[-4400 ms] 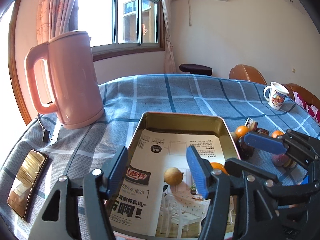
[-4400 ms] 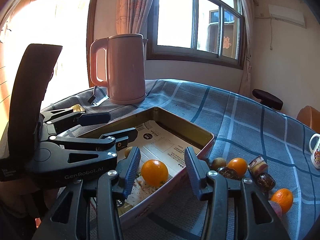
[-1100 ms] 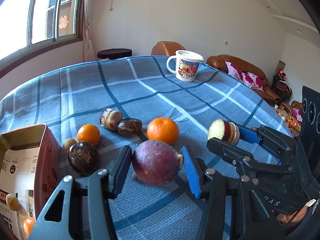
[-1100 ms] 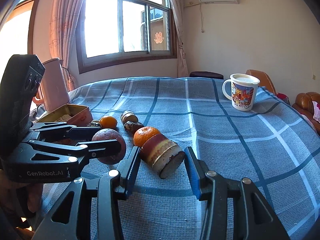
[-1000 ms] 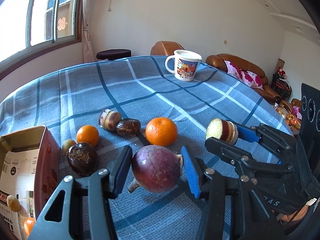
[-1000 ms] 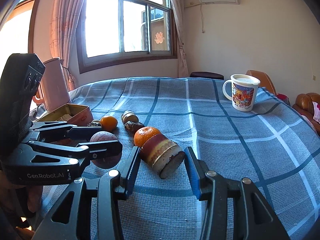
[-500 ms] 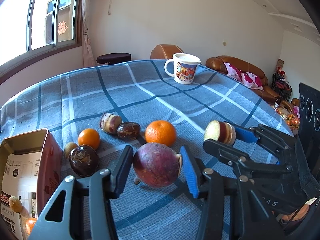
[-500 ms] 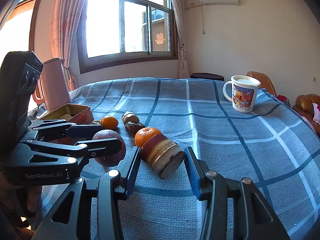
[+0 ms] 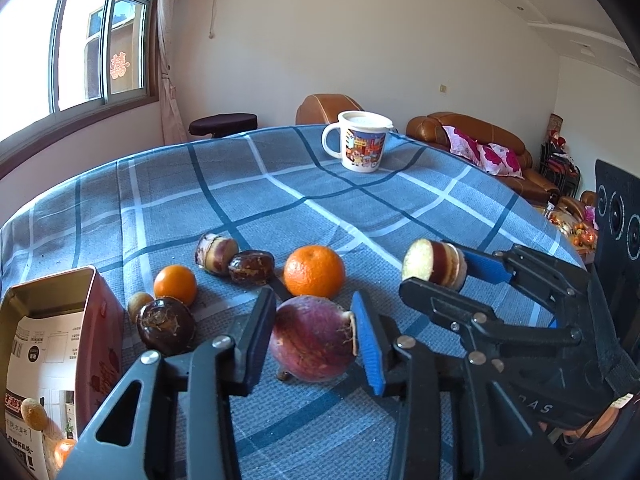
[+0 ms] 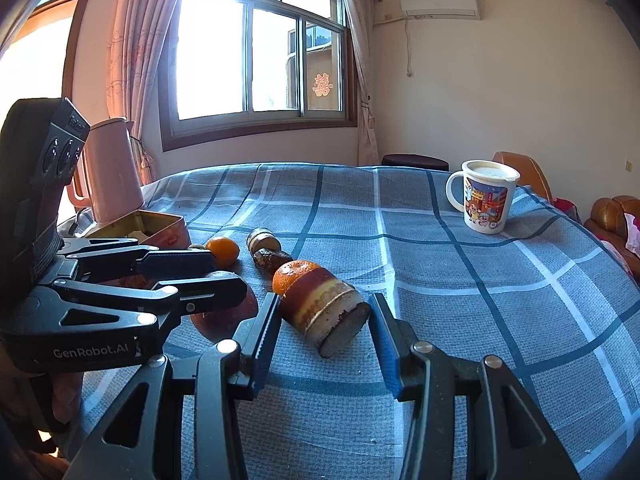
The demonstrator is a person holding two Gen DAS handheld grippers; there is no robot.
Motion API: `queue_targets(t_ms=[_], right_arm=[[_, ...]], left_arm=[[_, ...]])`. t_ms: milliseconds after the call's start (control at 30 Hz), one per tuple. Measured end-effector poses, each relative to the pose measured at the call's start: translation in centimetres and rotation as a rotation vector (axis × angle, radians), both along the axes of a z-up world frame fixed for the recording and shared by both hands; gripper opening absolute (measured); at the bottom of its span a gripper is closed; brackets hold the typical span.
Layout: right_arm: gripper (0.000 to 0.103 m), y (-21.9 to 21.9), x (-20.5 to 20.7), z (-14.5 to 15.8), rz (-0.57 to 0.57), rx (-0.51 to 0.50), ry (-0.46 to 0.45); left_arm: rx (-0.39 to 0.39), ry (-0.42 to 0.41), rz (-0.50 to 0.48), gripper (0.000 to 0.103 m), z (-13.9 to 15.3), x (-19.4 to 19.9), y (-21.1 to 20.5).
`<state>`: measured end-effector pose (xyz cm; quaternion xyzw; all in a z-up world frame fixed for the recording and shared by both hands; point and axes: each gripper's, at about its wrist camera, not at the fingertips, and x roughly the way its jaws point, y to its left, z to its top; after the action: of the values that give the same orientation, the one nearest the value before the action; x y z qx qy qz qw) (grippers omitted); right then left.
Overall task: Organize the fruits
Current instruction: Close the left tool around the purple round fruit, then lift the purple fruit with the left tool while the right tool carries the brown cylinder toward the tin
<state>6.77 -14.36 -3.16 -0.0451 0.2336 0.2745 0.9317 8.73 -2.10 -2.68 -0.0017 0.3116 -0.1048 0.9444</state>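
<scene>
My left gripper is shut on a round purple fruit and holds it just above the blue checked cloth. My right gripper is shut on a brown-and-yellow banded cut piece, which also shows in the left wrist view. On the cloth lie a large orange, a small orange, a dark round fruit, a dark date-like piece and a banded cut piece. The metal tin at left holds a small brown fruit and an orange.
A white cartoon mug stands at the far side of the table. A pink kettle stands behind the tin in the right wrist view. Sofas and a chair lie beyond the table edge.
Both grippers left the tin and came to the loose fruit. The left closed on the purple fruit and lifted it slightly; the right holds the banded piece, also a little raised.
</scene>
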Motion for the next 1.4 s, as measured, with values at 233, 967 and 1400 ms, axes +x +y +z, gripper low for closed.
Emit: queue_targets(t_ms=[233, 967, 1400], right_arm=[[0.047, -0.1, -0.1, 0.0, -0.004, 0.006, -0.004], [0.047, -0.3, -0.5, 0.1, -0.01, 0.015, -0.027], [0.047, -0.3, -1.0, 0.4, -0.008, 0.021, -0.067]], left_arm=[[-0.074, 0.133, -0.018, 0.064, -1.5, 2.0, 1.0], [-0.133, 0.073, -0.008, 0.049, -0.9, 0.5, 1.9], [-0.133, -0.031, 0.033, 0.049, 0.2, -0.8, 2.3]])
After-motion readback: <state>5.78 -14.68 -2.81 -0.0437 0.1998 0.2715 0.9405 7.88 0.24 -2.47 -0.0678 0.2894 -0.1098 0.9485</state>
